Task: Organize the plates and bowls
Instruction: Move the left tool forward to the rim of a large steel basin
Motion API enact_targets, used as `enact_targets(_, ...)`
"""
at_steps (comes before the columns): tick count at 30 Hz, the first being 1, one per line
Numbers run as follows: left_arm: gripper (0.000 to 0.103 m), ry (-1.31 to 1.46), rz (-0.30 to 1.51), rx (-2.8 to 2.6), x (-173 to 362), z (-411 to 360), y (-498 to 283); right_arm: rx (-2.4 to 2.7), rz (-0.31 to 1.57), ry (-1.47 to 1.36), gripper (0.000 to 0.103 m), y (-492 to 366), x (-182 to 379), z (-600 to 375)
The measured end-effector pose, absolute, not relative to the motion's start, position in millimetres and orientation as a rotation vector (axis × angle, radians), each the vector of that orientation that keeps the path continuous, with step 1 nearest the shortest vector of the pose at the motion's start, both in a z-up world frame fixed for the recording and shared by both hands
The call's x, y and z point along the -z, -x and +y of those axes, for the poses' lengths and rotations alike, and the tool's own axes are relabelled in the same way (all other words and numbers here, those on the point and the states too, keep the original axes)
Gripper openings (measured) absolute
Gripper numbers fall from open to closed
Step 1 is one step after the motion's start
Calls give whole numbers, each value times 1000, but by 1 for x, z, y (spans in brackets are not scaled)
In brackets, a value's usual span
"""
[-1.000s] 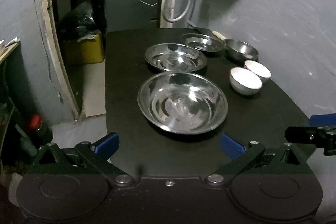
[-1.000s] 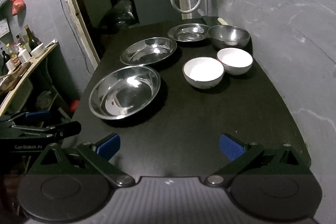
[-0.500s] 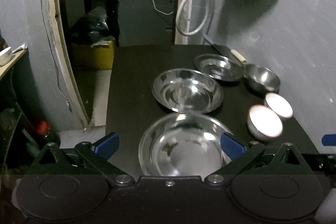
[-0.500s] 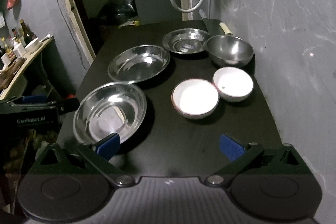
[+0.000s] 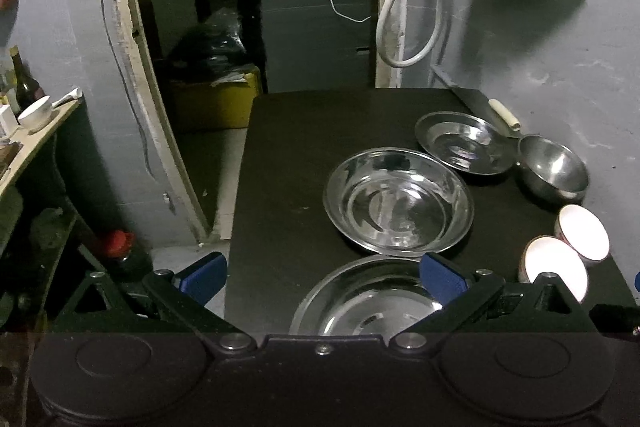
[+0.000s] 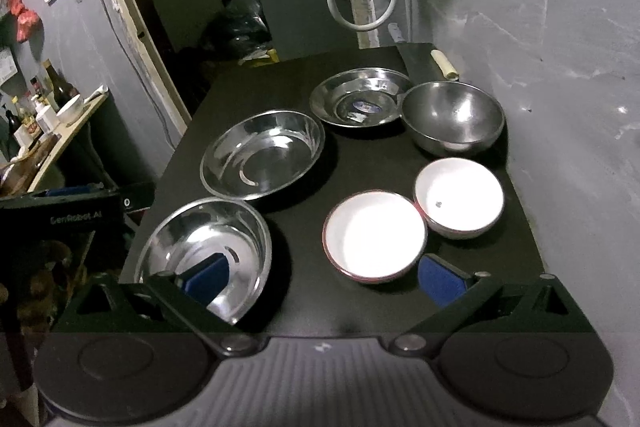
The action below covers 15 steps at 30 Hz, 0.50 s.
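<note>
Left wrist view: the left gripper (image 5: 323,277) is held w/ fingers spread wide, nothing grasped; the blue pads (image 5: 442,277) are seen on either side of the near steel plate (image 5: 368,301), which lies on the black table (image 5: 280,187) at its near edge. All other dishes are placed relative to that plate. Just beyond it, close but apparently not touching, a 2nd wide steel plate (image 5: 398,203) is set. Farther back and to the right, a smaller steel plate (image 5: 464,143) is seen, w/ a steel bowl (image 5: 554,173) beside it at the wall side. Right of the near plate, two white bowls (image 5: 554,267) are placed rim to rim.

Right wrist view: the right gripper (image 6: 323,283) is likewise held released, empty. Its left pad (image 6: 206,281) is seen over the near steel plate (image 6: 204,251), its right pad beside the nearer white bowl (image 6: 374,237); contact can't be told. The 2nd white bowl (image 6: 460,197) is seen touching the first. The left gripper's body (image 6: 60,223) is visible left of the near plate.
</note>
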<state>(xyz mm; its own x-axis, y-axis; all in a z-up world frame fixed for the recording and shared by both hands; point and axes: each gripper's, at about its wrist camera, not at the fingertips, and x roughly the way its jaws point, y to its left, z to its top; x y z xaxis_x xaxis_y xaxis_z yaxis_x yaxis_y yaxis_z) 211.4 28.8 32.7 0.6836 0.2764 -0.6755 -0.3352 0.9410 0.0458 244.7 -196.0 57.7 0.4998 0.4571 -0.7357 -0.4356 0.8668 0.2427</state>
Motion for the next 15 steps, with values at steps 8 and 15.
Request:
enact_targets(8,102,56,769,-339,-29,45,-219,-525,890,-18,103,-254,-56,-182)
enact_targets(15,102,119,779,-324,-23,70,-244,-515,867,5,103,-261,-54,-166)
